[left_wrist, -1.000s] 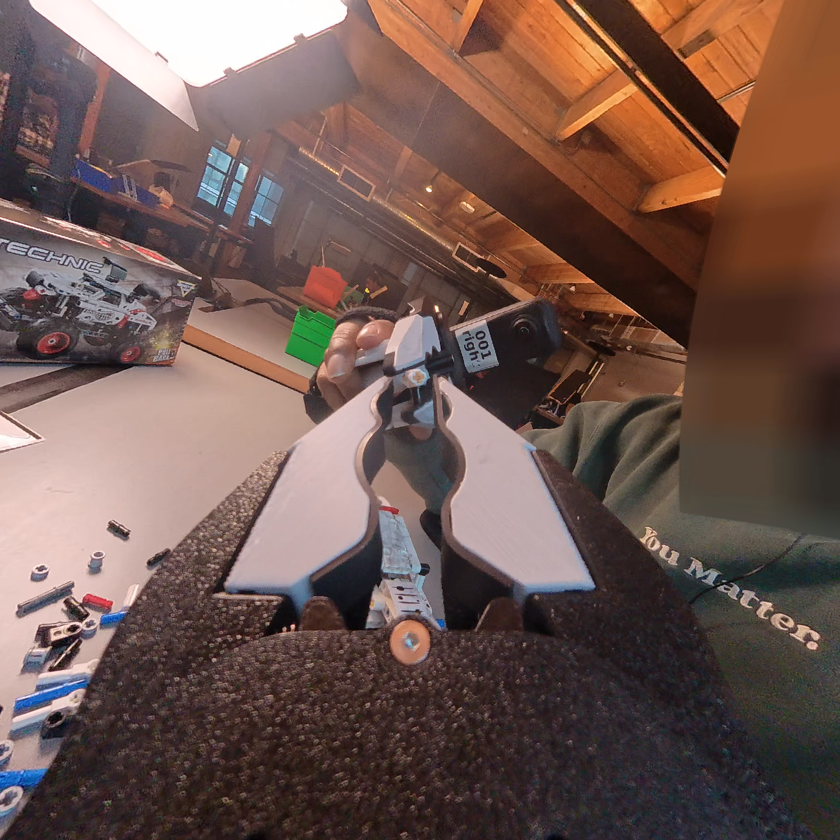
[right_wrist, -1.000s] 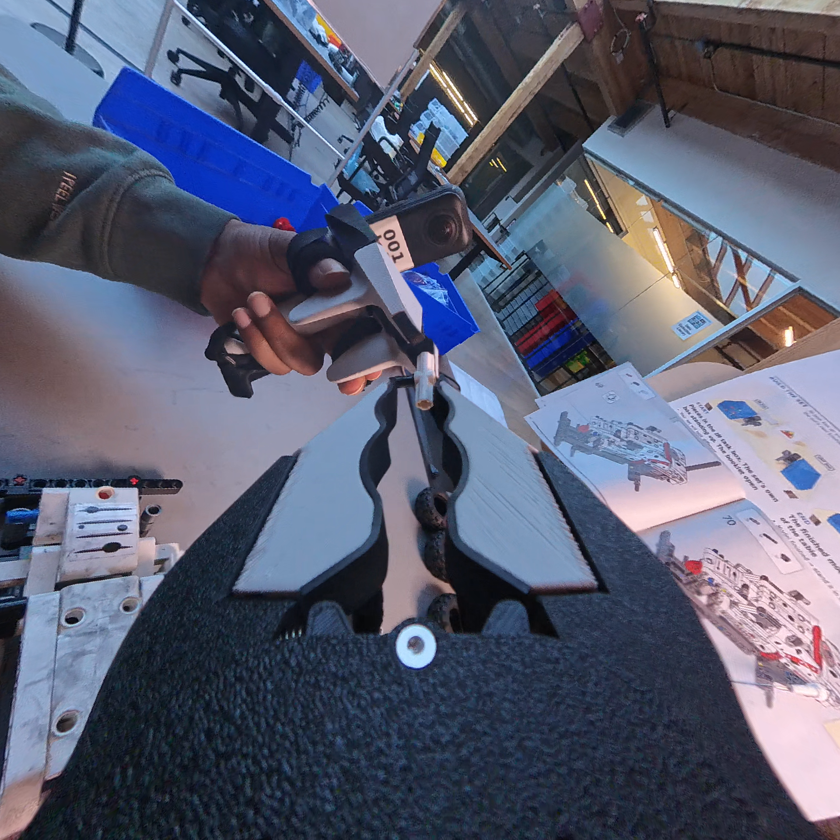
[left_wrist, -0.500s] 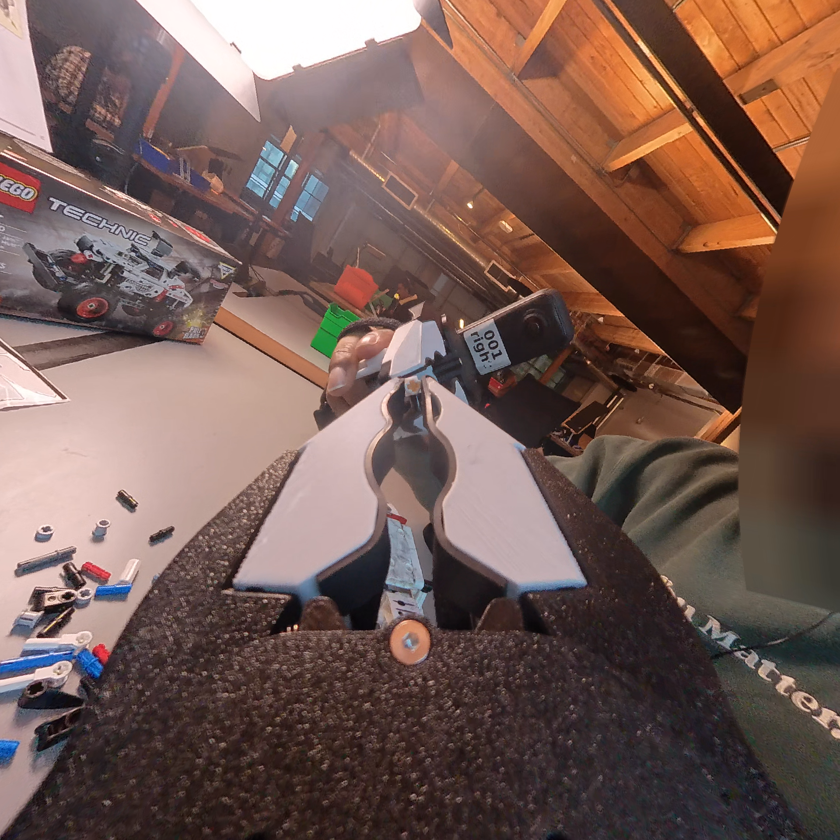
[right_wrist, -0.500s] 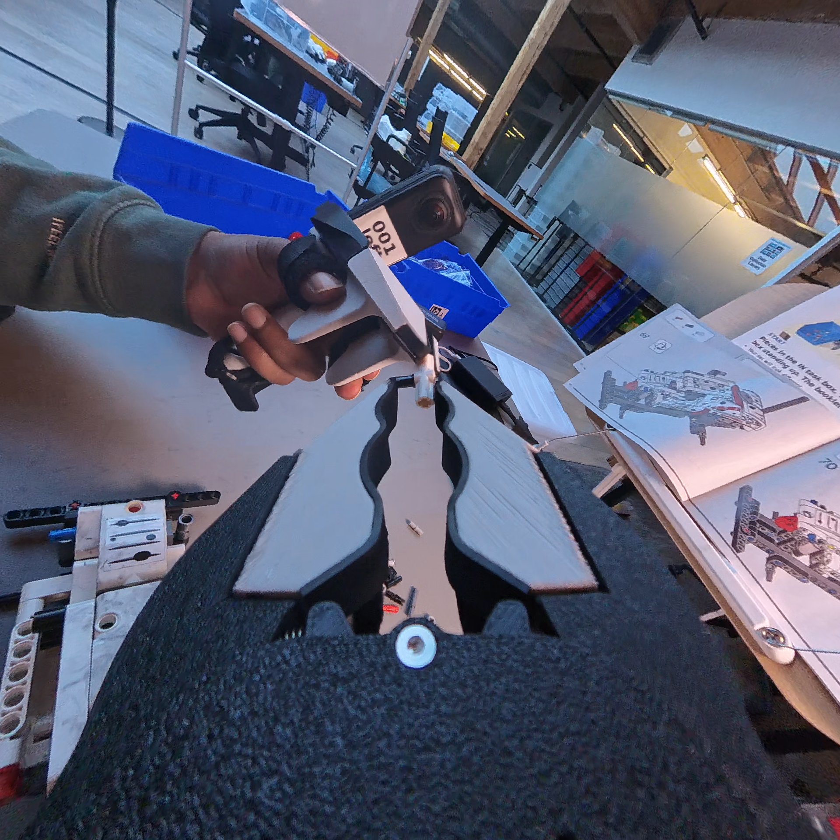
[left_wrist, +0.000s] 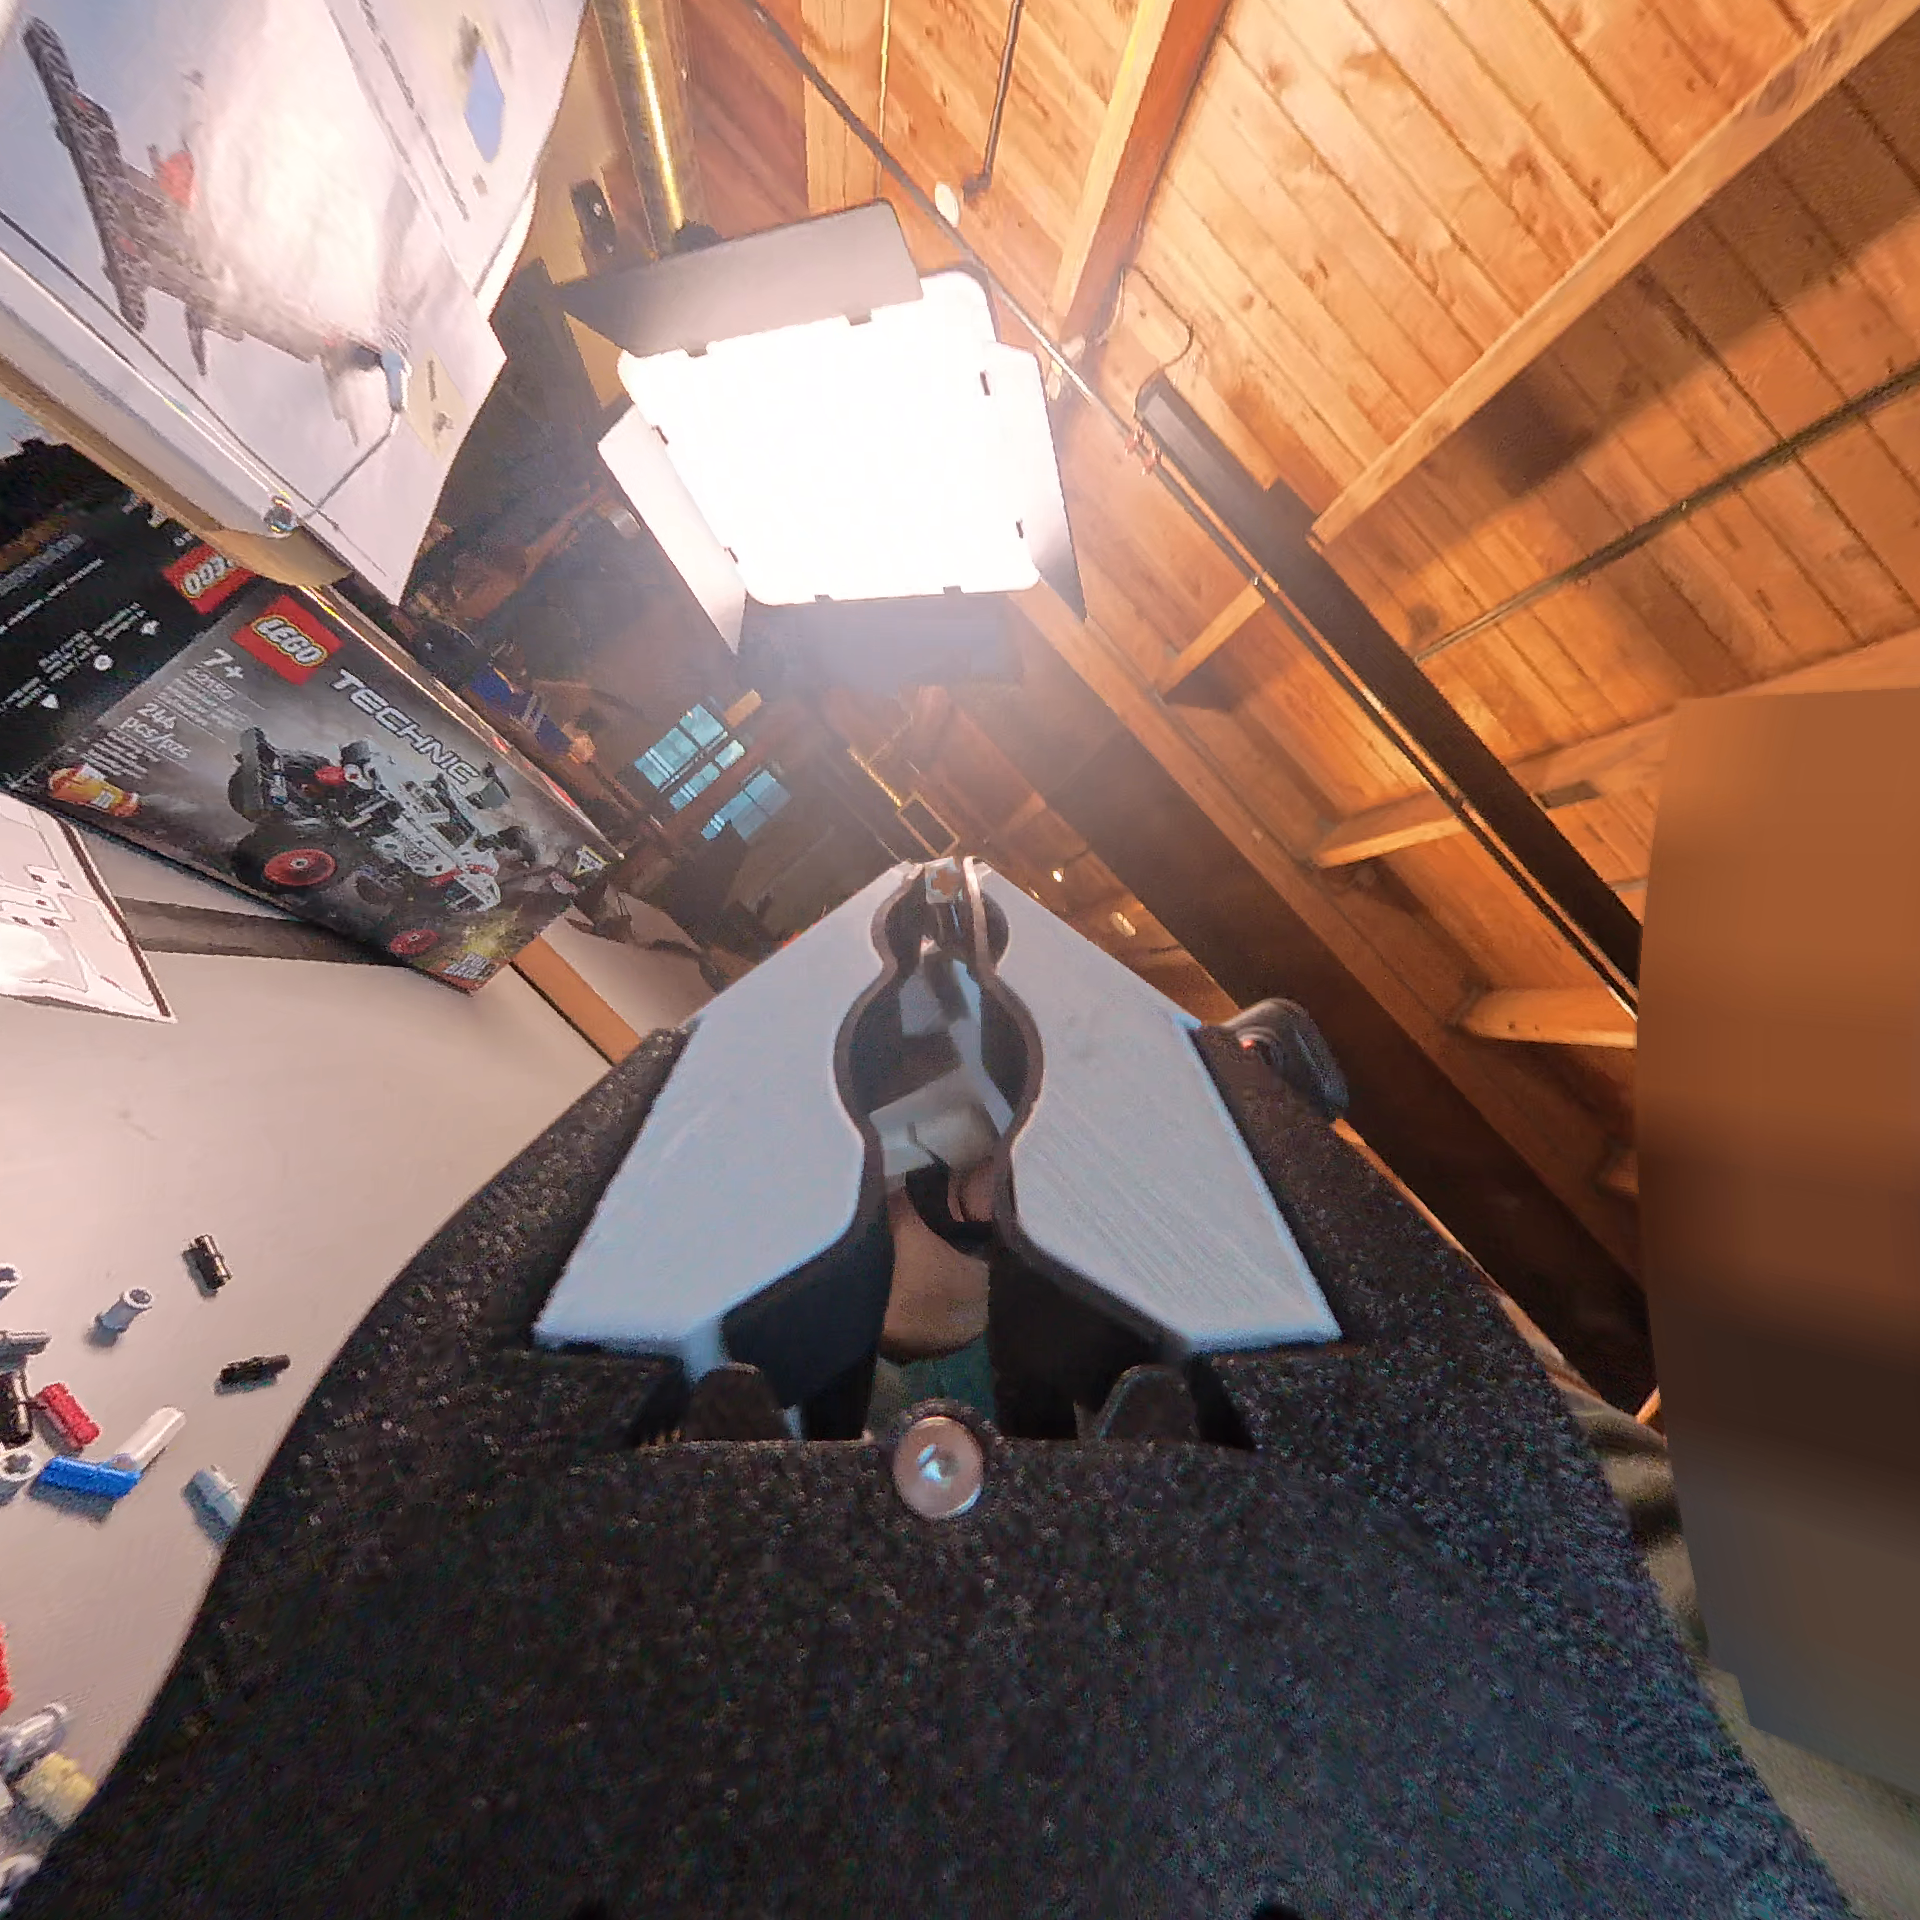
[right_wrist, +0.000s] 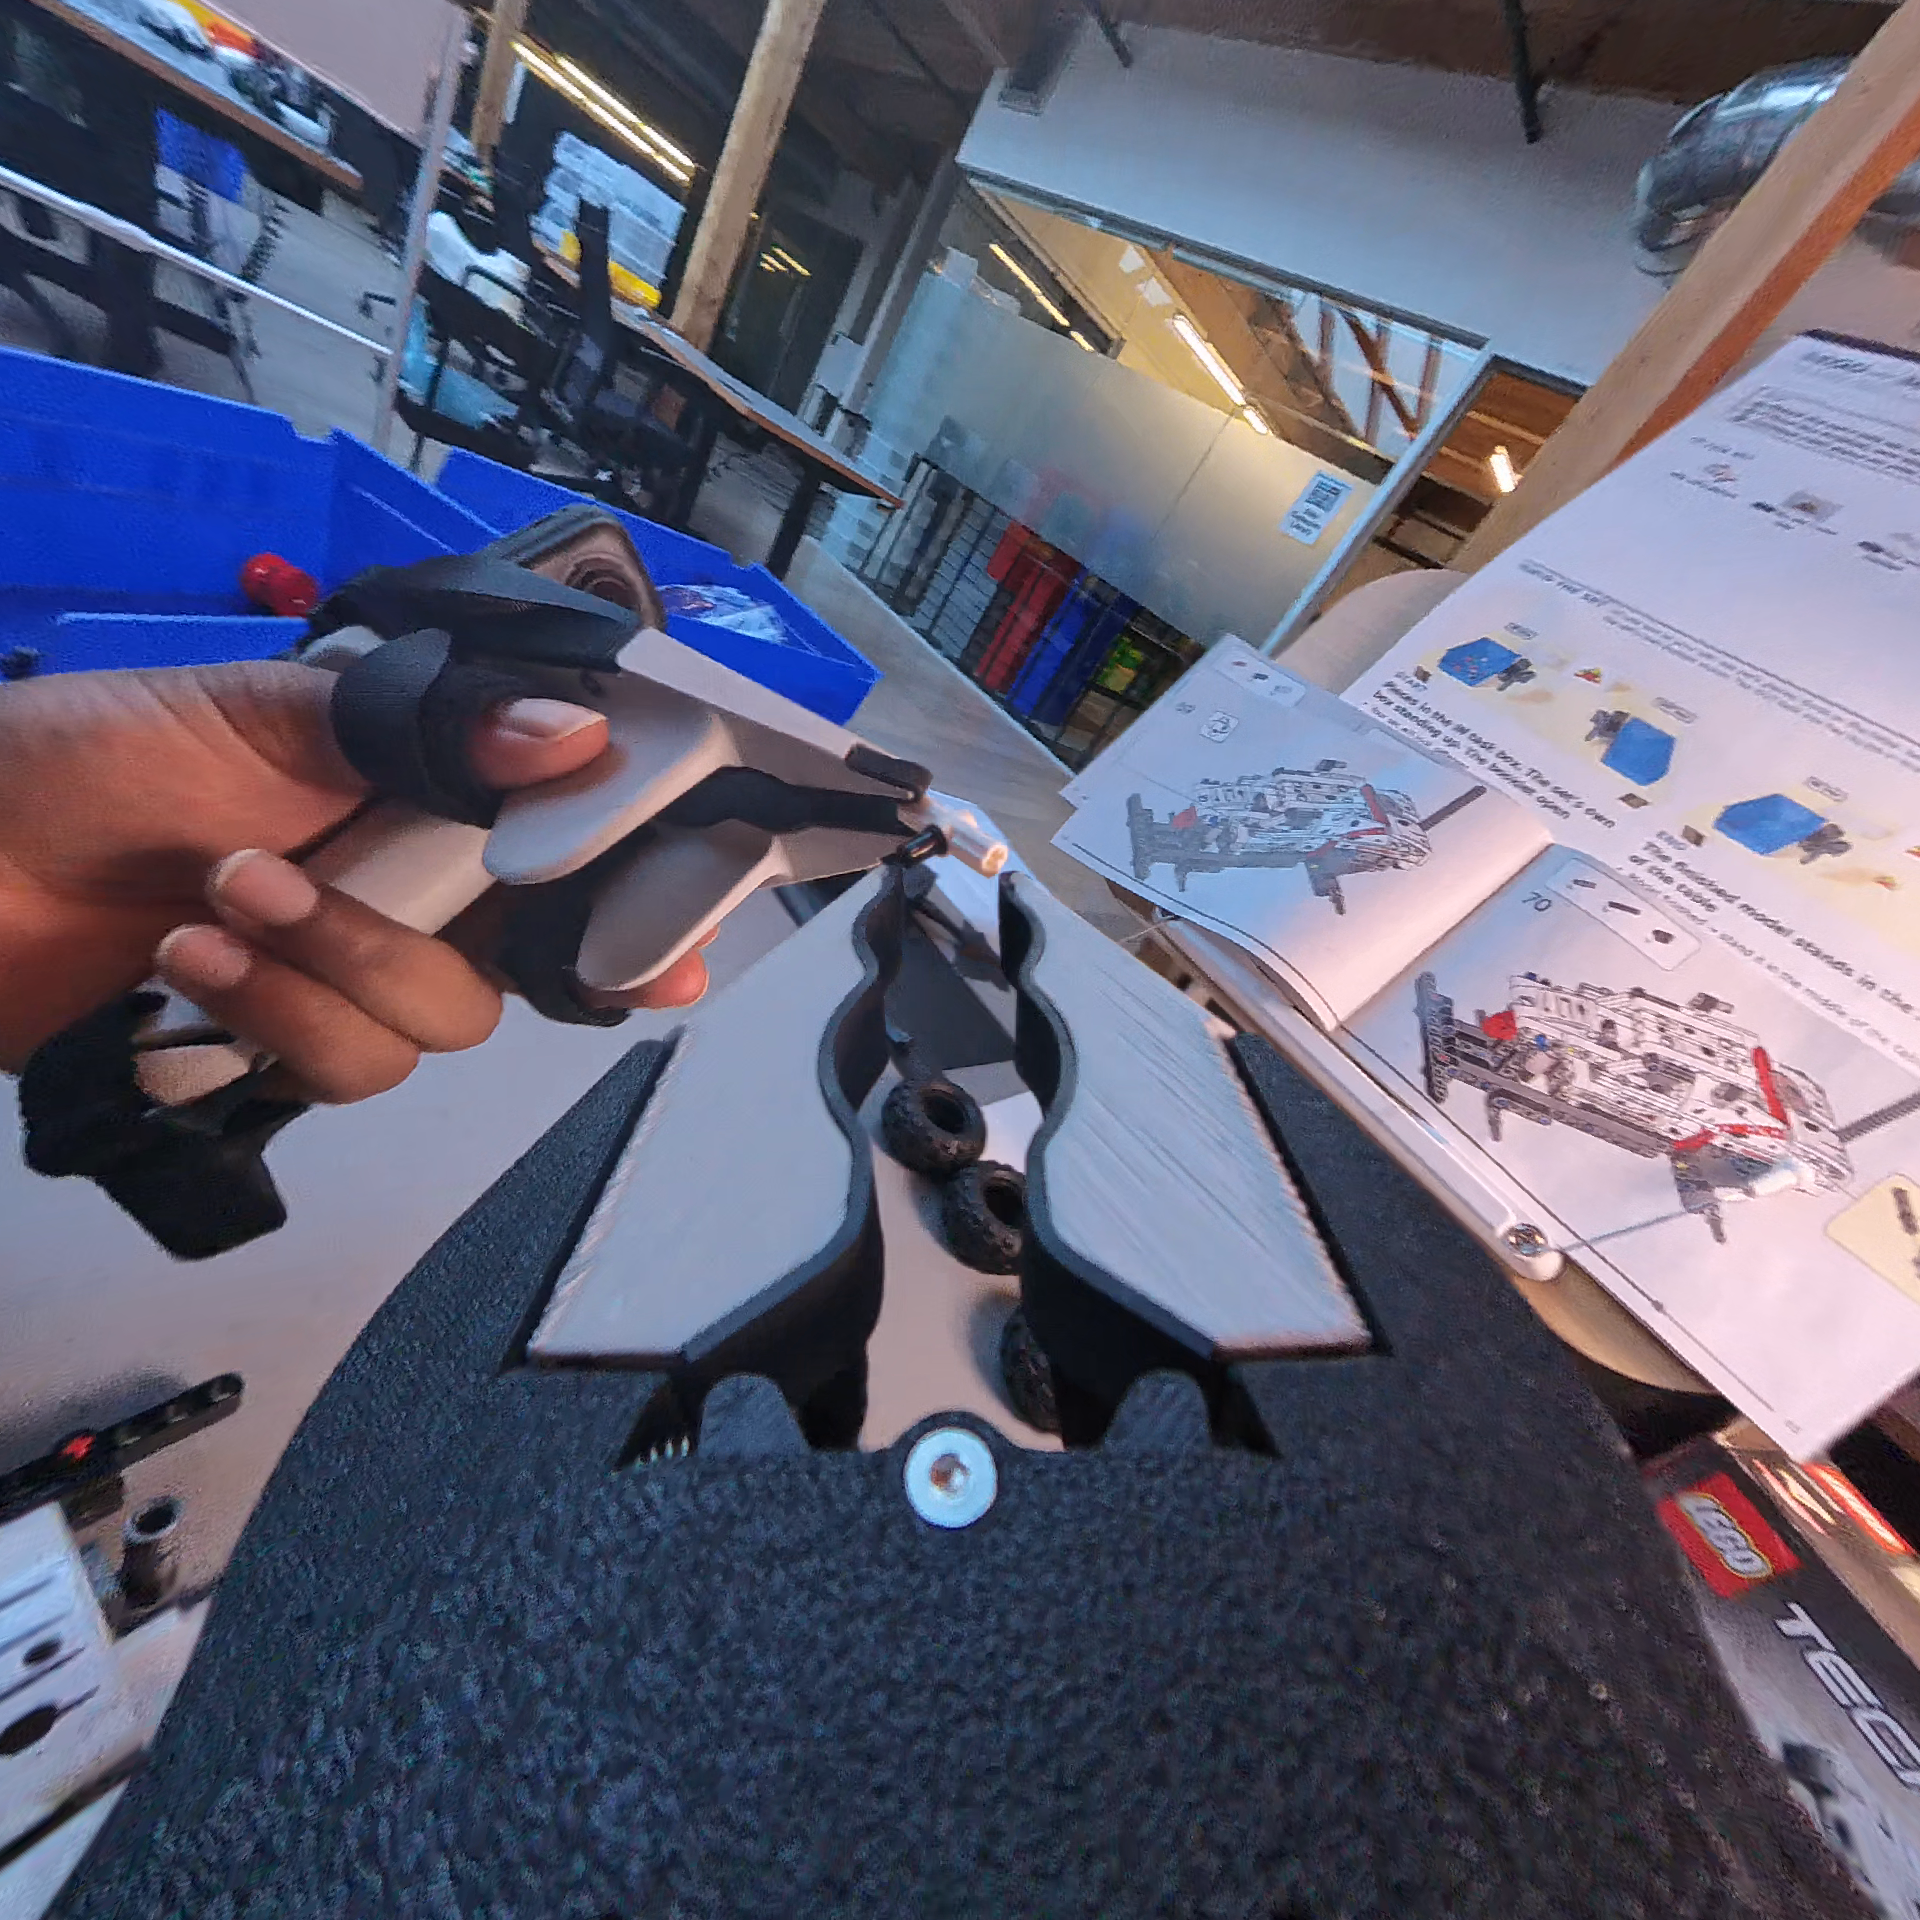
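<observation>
Two tools: left tool (left_wrist: 948, 883) pinches one white peg (right_wrist: 964, 837); right tool (right_wrist: 948, 894) gapes above three black tyres (right_wrist: 933, 1120).

Printed writing, a logo and numbers cover the toy box (left_wrist: 312, 790) at the left of the left wrist frame; the same box (right_wrist: 1766, 1600) shows at lower right of the right wrist frame. The open booklet (right_wrist: 1558, 935) and the sheet above it (right_wrist: 1766, 582), at right, carry printed text and a page number; a small sign (right_wrist: 1311, 506) hangs on the glass wall
</observation>
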